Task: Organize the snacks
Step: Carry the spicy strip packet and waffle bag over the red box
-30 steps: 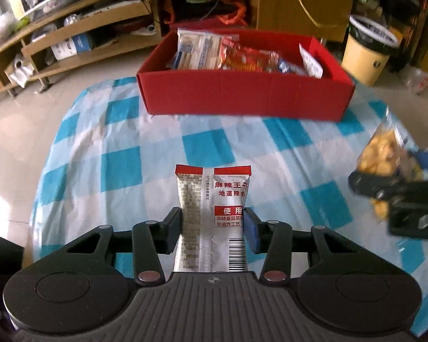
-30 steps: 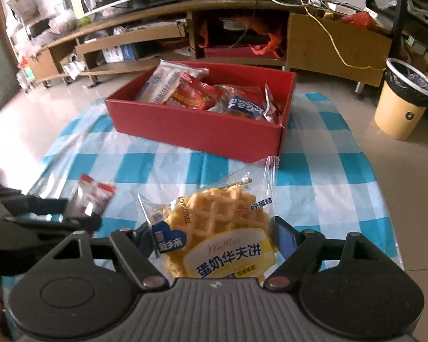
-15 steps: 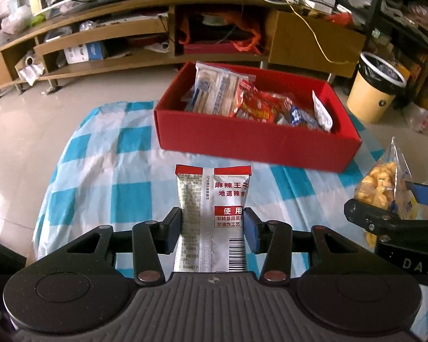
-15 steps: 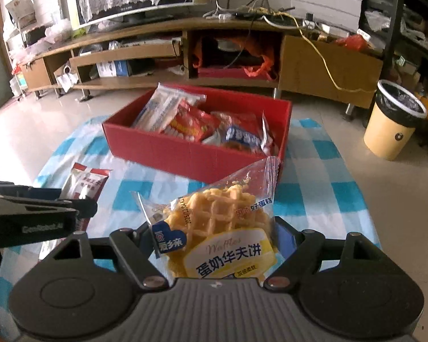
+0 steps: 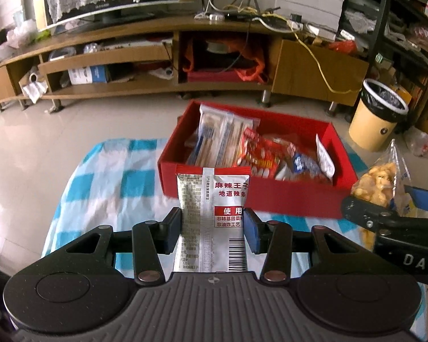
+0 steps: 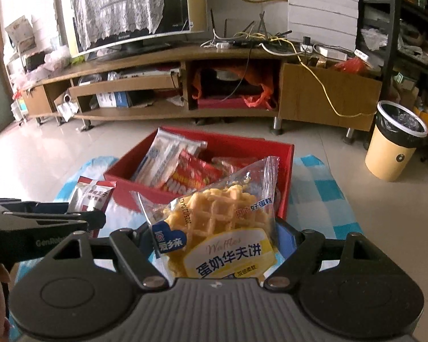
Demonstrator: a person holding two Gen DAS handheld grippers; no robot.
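Silver spicy-strip packet pinched upright in my left gripper, clear of checked cloth. Waffle bag clamped in my right gripper, bulging above pads. Red box ahead, already part full of snack packs. Risks: both hands converge on same box, grippers could collide over rim; slick waffle film could slip from pads; packet dropped on heaped packs could slide out over box wall.

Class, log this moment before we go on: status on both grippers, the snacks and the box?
Left gripper shut on silver spicy-strip packet. Right gripper shut on waffle packet. Red box ahead, part full. Nothing in the way.
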